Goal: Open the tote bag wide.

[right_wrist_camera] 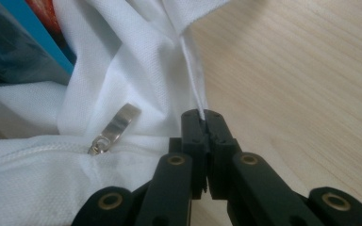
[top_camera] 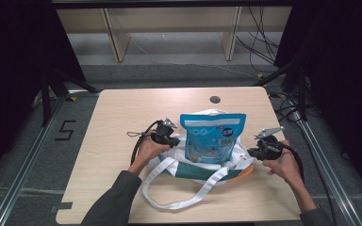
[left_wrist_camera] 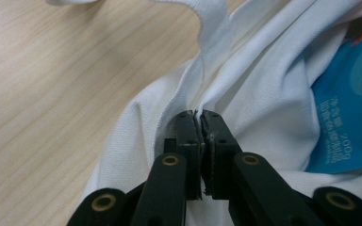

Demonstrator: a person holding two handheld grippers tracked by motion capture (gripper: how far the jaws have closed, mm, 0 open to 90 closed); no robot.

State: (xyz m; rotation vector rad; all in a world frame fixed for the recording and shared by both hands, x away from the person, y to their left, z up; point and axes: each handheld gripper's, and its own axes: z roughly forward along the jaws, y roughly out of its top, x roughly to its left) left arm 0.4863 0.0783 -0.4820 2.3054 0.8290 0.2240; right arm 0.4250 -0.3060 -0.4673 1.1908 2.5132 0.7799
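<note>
White tote bag (top_camera: 195, 169) lies mid-table (top_camera: 122, 113), blue snack pouch (top_camera: 212, 136) standing in its mouth. Left gripper (left_wrist_camera: 201, 115) clamped on bag's left rim fabric; right gripper (right_wrist_camera: 204, 114) pinched on right rim edge, beside metal zipper pull (right_wrist_camera: 115, 128).

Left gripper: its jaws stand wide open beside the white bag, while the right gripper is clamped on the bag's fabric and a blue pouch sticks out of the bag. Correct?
Not quite. The left gripper is not open: the left gripper view shows its jaws shut on a fold of the white bag. The rest holds: the right gripper is clamped on the bag's fabric, and the blue pouch sticks out of the bag.
</note>
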